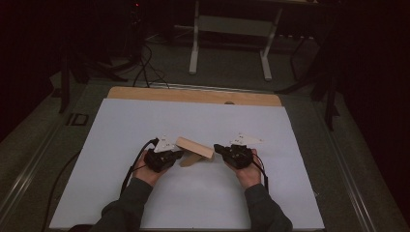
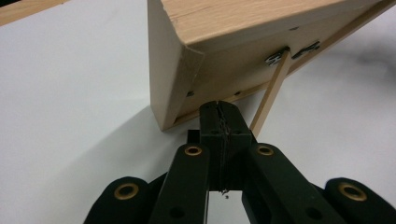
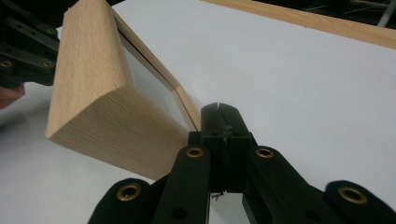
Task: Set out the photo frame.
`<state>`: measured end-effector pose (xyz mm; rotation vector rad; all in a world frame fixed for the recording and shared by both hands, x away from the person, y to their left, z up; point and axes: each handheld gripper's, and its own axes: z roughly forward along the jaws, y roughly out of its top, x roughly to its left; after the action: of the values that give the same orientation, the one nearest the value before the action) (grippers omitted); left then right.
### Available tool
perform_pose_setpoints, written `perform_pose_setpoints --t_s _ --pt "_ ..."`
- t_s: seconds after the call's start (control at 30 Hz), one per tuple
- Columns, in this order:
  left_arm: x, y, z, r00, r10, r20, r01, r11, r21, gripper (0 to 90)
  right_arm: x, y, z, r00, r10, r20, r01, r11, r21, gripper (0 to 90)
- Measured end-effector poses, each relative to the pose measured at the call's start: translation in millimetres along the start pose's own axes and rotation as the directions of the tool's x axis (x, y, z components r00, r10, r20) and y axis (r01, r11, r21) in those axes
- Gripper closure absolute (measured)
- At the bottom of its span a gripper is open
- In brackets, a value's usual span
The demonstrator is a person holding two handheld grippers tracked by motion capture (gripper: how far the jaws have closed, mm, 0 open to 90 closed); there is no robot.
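jaws clenched empty on both grippers beside the stiff, light wooden frame (image 1: 194, 147); its glass looks fragile, so grip the thick edges.

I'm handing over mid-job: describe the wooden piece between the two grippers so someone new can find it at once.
Start at the white sheet that covers the table; near its middle, the person's two hands hold black grippers that face each other. Between the left gripper and right gripper stands a wooden frame, tilted. It is pale wood with a thin prop strut hinged to its back.
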<state>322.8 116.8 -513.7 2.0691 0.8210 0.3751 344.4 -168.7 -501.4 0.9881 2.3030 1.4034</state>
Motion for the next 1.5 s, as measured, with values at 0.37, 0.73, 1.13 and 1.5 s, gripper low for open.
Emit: perform_pose_setpoints --t_s 0.37,0.73,1.13,1.5 --pt "-2.8 4.0 5.5 1.0 0.007 0.0 -0.007 1.0 0.003 89.8 2.7 1.0 3.0 0.9999 -0.007 -0.012 0.007 1.0 0.003 89.8" --pt "-3.1 8.7 9.1 1.0 0.009 -0.001 -0.009 0.9999 0.007 89.8 2.9 1.1 2.5 0.9998 -0.013 -0.013 0.013 1.0 0.002 89.8" --pt "-3.5 10.6 10.2 1.0 0.007 -0.003 -0.007 0.9999 0.009 89.8 3.9 1.2 1.3 0.9996 -0.024 -0.017 0.024 1.0 0.005 89.8" --pt "-7.9 14.7 6.3 0.9999 0.011 0.006 -0.011 0.9999 -0.011 89.8 5.8 1.3 0.8 0.9992 -0.034 -0.02 0.035 0.999 0.01 89.7"
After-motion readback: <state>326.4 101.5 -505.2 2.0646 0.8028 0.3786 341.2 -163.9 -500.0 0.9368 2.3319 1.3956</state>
